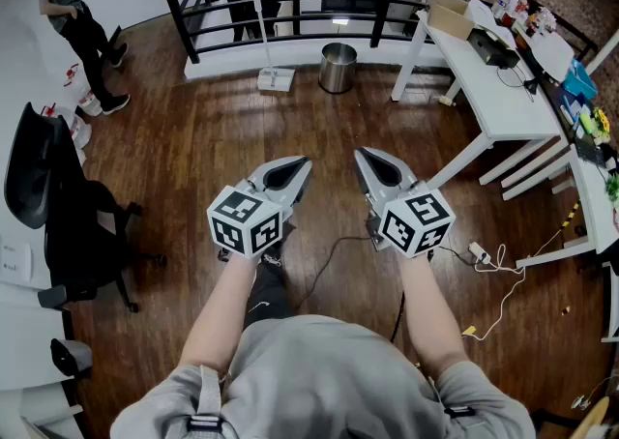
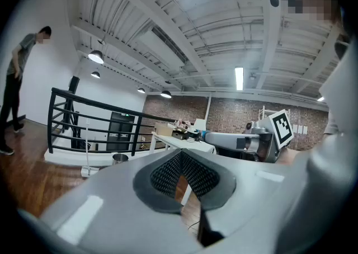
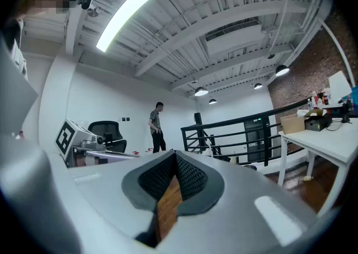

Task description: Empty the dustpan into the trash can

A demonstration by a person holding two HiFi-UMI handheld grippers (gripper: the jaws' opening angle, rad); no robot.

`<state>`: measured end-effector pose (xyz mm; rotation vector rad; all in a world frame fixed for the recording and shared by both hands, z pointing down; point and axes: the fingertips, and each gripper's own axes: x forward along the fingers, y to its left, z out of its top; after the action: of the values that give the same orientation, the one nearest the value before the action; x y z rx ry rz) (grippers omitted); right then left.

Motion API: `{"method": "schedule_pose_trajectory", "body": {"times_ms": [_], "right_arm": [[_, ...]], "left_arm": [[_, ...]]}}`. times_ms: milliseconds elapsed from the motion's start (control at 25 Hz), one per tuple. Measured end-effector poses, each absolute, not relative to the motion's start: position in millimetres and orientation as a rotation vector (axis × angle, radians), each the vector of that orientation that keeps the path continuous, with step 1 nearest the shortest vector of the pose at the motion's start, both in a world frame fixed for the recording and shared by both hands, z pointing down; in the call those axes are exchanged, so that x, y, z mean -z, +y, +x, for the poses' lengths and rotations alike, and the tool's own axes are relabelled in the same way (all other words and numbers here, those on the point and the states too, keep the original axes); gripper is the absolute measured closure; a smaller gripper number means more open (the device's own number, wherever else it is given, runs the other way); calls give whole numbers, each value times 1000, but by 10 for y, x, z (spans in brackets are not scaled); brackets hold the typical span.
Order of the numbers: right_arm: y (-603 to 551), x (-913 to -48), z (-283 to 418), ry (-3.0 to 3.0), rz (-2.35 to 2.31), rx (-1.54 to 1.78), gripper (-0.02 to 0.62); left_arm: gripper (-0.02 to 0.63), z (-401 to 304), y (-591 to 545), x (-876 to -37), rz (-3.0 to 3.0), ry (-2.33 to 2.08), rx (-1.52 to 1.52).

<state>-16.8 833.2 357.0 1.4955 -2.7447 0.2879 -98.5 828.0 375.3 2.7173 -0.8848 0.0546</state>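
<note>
A round metal trash can [image 1: 338, 68] stands on the wood floor by the black railing, far ahead of me. Left of it a white long-handled dustpan [image 1: 275, 78] rests on the floor with its handle upright. The left gripper view shows the trash can [image 2: 119, 158] and the dustpan [image 2: 88, 170] small in the distance. My left gripper [image 1: 298, 167] and right gripper [image 1: 365, 157] are held side by side at waist height, well short of both. Both are shut with nothing between the pads, which meet at the tips in the left gripper [image 2: 180, 154] and the right gripper [image 3: 174, 155].
White tables [image 1: 503, 103] with boxes and clutter line the right side. A black office chair [image 1: 58, 200] stands at the left. A person [image 1: 77, 21] stands at the far left. A cable and power strip [image 1: 479, 253] lie on the floor near my right.
</note>
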Motion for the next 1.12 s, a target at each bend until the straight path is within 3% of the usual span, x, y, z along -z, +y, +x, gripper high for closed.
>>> {"method": "schedule_pose_trajectory", "body": {"times_ms": [640, 1120], "right_arm": [[5062, -3463, -1010, -2665, 1599, -260, 595], [2875, -3736, -610, -2703, 1528, -303, 595]], "left_arm": [[601, -1990, 4874, -3727, 2725, -869, -50], [601, -1600, 2713, -4082, 2668, -977, -76]]}}
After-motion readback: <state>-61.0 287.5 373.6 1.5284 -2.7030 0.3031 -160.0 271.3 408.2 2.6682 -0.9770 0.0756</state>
